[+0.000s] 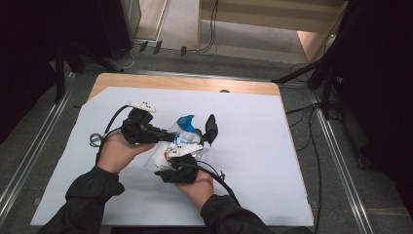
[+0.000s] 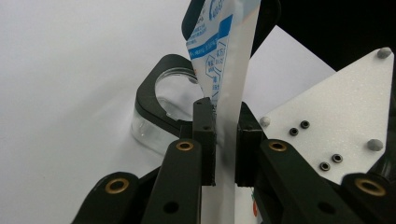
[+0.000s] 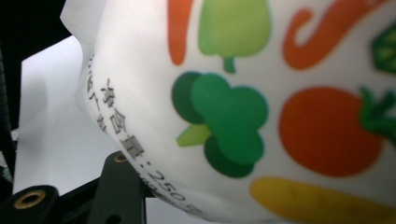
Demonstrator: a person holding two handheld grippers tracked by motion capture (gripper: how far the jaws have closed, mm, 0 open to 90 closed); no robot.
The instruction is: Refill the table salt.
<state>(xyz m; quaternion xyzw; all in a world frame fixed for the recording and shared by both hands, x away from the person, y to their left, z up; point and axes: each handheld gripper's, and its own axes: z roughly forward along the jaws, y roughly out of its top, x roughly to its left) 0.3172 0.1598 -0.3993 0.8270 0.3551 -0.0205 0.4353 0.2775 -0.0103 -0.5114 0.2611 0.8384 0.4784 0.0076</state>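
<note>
A white pouch point(image 1: 181, 130) with blue print on one side and vegetable pictures on the other point(image 3: 233, 93) is held just above the table between both hands. My left gripper point(image 1: 170, 139) comes in from the left. Its jaws are shut on the pouch's flat sealed edge point(image 2: 225, 140). My right gripper point(image 1: 197, 142) reaches up from below, one black jaw standing beside the pouch at its right. In the right gripper view the pouch's bulging body lies right over the jaws and presses on the one that shows.
A white sheet point(image 1: 253, 161) covers most of the wooden table point(image 1: 185, 83). In the left gripper view a clear round piece in a black curved frame point(image 2: 154, 126) lies just behind the pouch, and the other gripper's white plate point(image 2: 336, 116) is at the right. Tripod legs and cables stand on the floor around the table.
</note>
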